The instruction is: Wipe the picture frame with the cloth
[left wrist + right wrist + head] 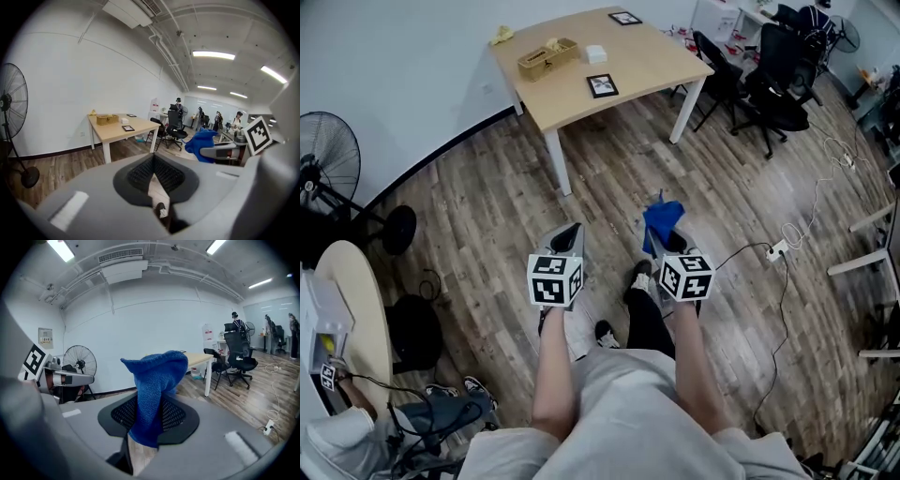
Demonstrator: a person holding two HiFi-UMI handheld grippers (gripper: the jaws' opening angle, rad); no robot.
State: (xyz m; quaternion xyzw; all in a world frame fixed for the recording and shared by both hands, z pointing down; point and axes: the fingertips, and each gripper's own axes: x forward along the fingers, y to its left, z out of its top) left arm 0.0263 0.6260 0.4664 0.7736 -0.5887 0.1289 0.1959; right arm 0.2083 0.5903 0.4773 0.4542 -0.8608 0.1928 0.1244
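Right tongs (148,420) pinch the cloth (157,376) (left tongs (154,174) closed).

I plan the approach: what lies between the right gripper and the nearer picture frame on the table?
Head view: only bare wooden floor, then the table edge, lies between the right gripper and that picture frame.

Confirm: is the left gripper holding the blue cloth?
No, the blue cloth is clamped between the jaws of the right gripper, while the left gripper has its jaws together on nothing.

No writing can be read anywhere here.
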